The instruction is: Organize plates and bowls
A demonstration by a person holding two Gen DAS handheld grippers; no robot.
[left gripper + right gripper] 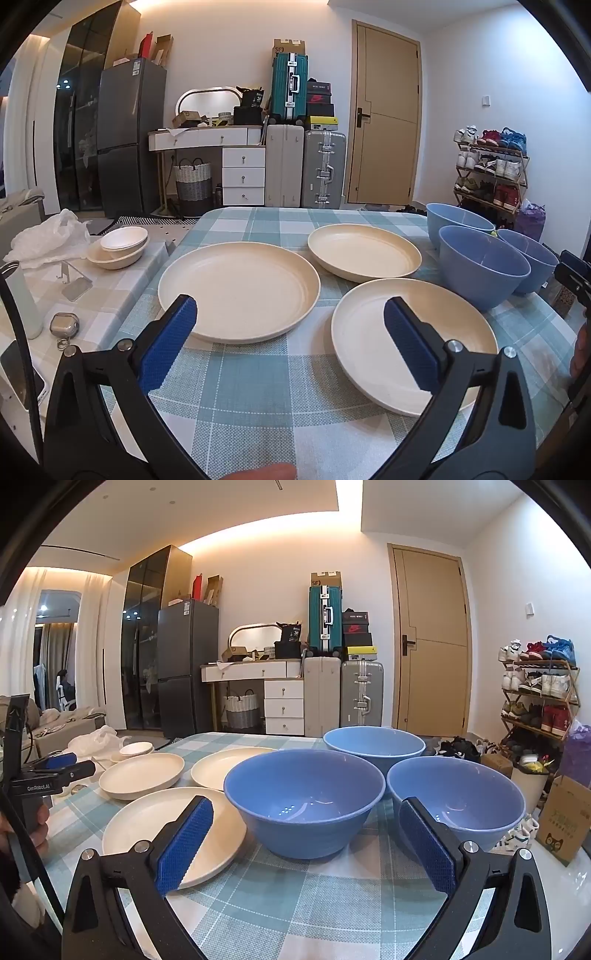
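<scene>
The table with its checked cloth carries all the dishes, and nothing is stacked yet, so the step in hand looks like the first pick. Three cream plates lie flat and apart: one at the left tongs' eleven o'clock, one at one o'clock farther back, one near at two o'clock. Three blue bowls stand upright in a cluster, at twelve, one and two o'clock from the right tongs. Two small cream dishes sit nested on the side table at ten o'clock. The left tongs and right tongs both stand wide apart, holding nothing. A good start would be pinching one rim squarely, lifting level, then lowering it centred onto its match.
</scene>
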